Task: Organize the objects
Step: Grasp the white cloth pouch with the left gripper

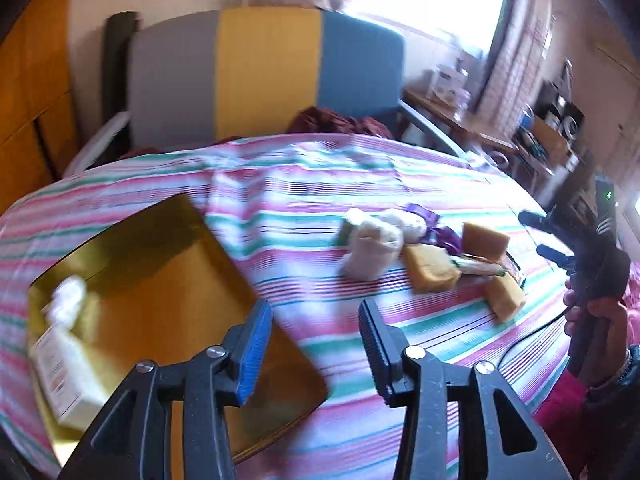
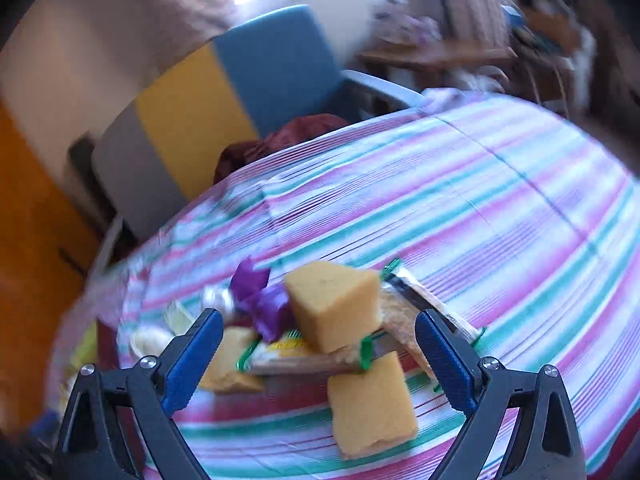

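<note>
A golden tray (image 1: 168, 280) lies on the striped cloth at the left and holds a white box (image 1: 68, 376) and a white wad (image 1: 68, 296). A pile sits at mid-right: white cloth bundle (image 1: 374, 248), purple ribbon (image 1: 436, 232), yellow sponges (image 1: 430, 268), a snack packet (image 1: 480, 268). My left gripper (image 1: 316, 344) is open and empty above the tray's right edge. My right gripper (image 2: 318, 352) is open and empty, just before a sponge block (image 2: 334, 308), another sponge (image 2: 370, 404), the packet (image 2: 304, 356) and the ribbon (image 2: 264, 300). It also shows in the left wrist view (image 1: 560, 236).
The pink, green and white striped cloth (image 1: 360, 168) covers the surface. A chair with grey, yellow and blue back (image 1: 264, 72) stands behind, with a dark red garment (image 1: 340, 122) on its seat. Cluttered shelves (image 1: 552, 132) stand at the far right.
</note>
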{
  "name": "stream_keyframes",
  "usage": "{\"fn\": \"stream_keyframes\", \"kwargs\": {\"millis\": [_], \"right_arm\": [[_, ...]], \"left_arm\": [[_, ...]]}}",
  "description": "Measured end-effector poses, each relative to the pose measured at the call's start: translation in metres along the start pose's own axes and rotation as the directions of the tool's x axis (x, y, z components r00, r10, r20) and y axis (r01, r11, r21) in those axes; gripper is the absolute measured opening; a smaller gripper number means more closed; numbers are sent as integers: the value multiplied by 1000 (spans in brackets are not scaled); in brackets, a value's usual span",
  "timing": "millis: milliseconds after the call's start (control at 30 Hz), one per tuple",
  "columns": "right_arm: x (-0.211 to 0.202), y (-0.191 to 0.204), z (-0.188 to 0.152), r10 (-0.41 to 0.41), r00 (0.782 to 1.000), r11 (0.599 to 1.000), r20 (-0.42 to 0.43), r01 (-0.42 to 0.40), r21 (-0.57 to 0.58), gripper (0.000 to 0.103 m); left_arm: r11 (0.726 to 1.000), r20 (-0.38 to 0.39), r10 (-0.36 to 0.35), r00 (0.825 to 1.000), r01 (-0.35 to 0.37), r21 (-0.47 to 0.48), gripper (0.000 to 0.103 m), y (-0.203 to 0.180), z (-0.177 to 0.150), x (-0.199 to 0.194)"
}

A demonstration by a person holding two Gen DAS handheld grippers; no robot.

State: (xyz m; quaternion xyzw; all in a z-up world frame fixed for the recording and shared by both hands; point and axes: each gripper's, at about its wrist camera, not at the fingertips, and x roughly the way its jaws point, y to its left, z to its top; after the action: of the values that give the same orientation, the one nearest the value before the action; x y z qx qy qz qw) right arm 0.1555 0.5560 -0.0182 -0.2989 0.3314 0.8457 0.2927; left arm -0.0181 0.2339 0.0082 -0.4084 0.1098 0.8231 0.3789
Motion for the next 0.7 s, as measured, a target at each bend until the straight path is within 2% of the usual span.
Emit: {"fn": "stream_keyframes", "kwargs": {"millis": [67, 167, 267, 567, 700], "right_arm": [[-3, -9, 5, 0, 1000, 999, 19, 0, 33, 97], [-3, -17, 10, 10, 1000, 997, 20, -12, 77, 98], [-4, -20, 8, 25, 1000, 994, 19, -27, 109, 98], [-7, -47, 10, 49, 998, 969, 31, -55, 240, 100], [-8, -52, 11, 49, 998, 963, 34, -57, 263, 100]], "left_arm": [[1000, -17, -21, 1000, 21, 19, 61, -16, 8, 18], [999, -49, -37, 998, 38, 38, 64, -34, 17, 42], [997, -79, -20, 997, 25, 70, 73, -47, 25, 67], [999, -128, -5, 992, 11, 47, 80, -54, 46, 121], [1000, -163, -3, 987, 5, 12, 79, -49, 53, 146]]}}
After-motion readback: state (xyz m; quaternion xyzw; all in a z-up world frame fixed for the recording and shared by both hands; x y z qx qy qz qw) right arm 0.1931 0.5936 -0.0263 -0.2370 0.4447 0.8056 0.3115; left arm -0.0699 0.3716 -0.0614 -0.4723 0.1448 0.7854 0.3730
